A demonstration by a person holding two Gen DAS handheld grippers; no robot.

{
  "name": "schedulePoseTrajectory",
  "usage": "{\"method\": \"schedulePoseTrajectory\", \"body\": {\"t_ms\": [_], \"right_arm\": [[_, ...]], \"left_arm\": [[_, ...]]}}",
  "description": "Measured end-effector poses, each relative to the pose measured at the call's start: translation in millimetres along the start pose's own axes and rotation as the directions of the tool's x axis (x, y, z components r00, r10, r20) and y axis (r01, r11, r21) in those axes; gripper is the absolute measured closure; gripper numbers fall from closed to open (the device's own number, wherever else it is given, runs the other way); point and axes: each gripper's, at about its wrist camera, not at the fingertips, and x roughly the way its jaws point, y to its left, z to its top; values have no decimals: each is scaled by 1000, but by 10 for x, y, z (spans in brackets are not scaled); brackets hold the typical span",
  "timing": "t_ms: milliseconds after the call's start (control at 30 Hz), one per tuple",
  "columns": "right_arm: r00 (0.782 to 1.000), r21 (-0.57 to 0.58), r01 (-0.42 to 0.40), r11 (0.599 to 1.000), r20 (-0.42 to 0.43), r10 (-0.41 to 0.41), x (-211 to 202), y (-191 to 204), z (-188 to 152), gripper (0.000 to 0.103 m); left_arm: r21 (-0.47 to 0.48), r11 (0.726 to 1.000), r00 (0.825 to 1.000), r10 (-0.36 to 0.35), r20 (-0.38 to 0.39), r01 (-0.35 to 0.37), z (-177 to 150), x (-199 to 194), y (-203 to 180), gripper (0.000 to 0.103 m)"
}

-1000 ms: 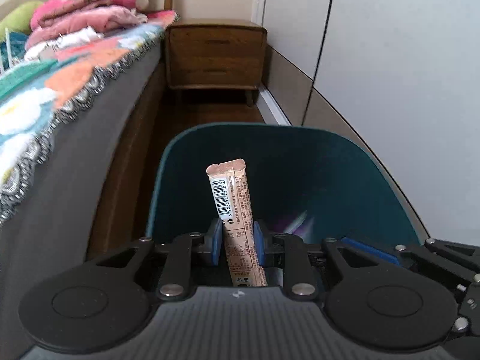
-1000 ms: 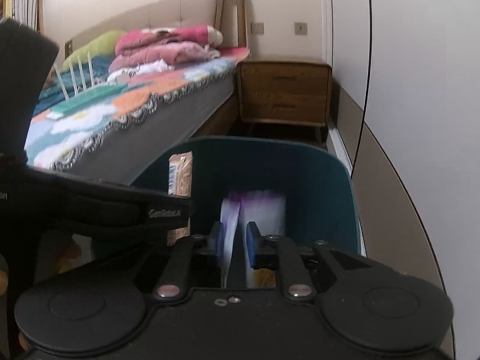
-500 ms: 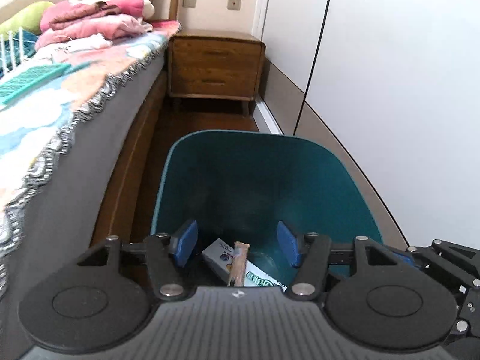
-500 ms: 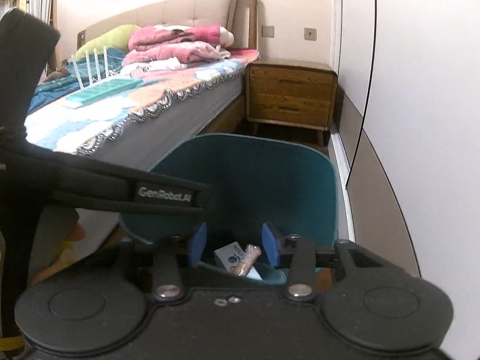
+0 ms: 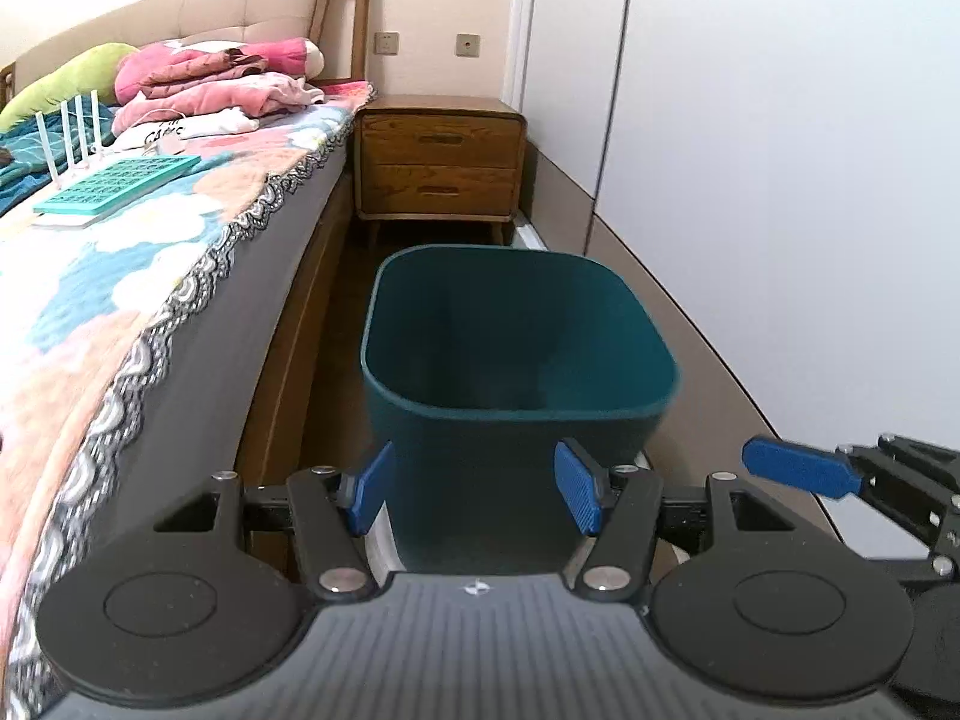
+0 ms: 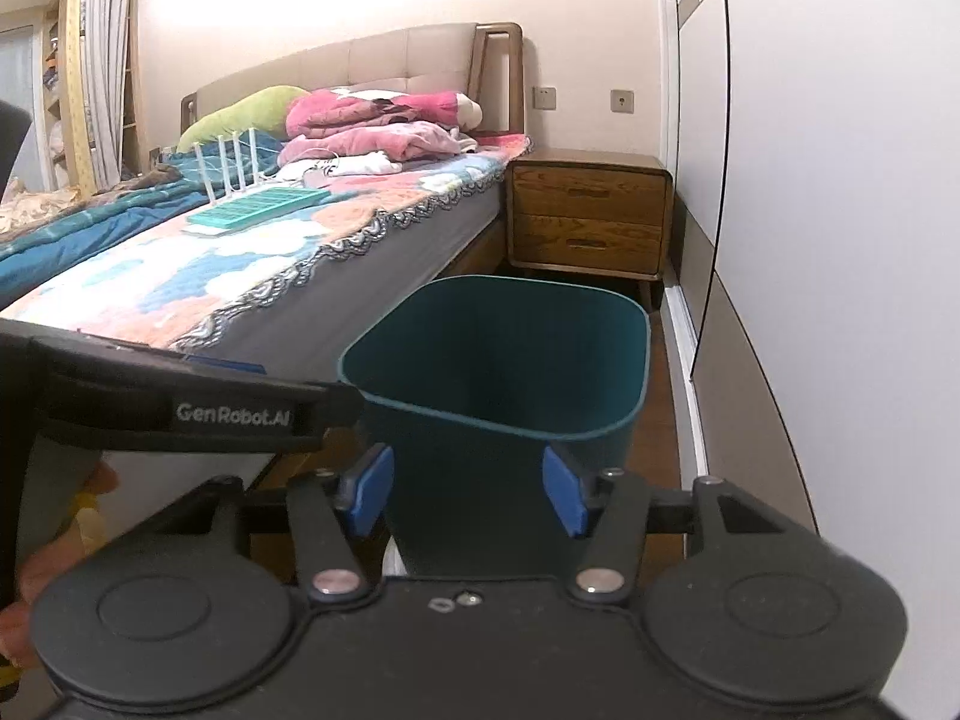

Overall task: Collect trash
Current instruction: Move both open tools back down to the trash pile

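A dark teal trash bin (image 5: 516,414) stands on the wooden floor between the bed and the wardrobe; it also shows in the right wrist view (image 6: 510,420). Its inside is hidden from both views. My left gripper (image 5: 477,495) is open and empty, just short of the bin's near wall. My right gripper (image 6: 468,495) is open and empty too, level with the bin's near wall. One blue fingertip (image 5: 792,471) of the right gripper shows at the right of the left wrist view. The left gripper's body (image 6: 180,414) crosses the left of the right wrist view.
A bed (image 5: 150,276) with a patterned blanket runs along the left, with a teal tray (image 5: 120,183) and pink bedding (image 5: 210,84) on it. A wooden nightstand (image 5: 441,162) stands behind the bin. White wardrobe doors (image 5: 780,150) line the right side.
Both grippers opened and dropped their wrappers into the bin, then drew back and up. The bin now looks smaller and its contents are out of sight.
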Motion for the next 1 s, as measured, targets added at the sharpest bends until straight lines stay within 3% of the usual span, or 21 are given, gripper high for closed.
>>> {"method": "schedulePoseTrajectory", "body": {"t_ms": [233, 533, 667, 867, 1000], "right_arm": [[1000, -14, -5, 1000, 8, 5, -386, 92, -282, 40], [1000, 78, -1, 997, -29, 4, -756, 10, -904, 32], [995, 83, 1, 997, -99, 7, -816, -46, -1293, 30], [975, 63, -4, 998, -220, 18, -796, -62, -1931, 25], [949, 81, -3, 997, -314, 28, -707, -43, -2391, 17]], "left_arm": [[32, 999, 1000, 9, -1, -9, -388, -393, -55, 45], [36, 999, 999, -5, -40, 6, -1012, -673, -136, 45], [36, 999, 996, -19, -84, 23, -1379, -675, -167, 45], [33, 999, 984, -27, -175, 33, -1929, -554, -171, 34], [47, 998, 969, -34, -245, 47, -2284, -404, -160, 25]]}}
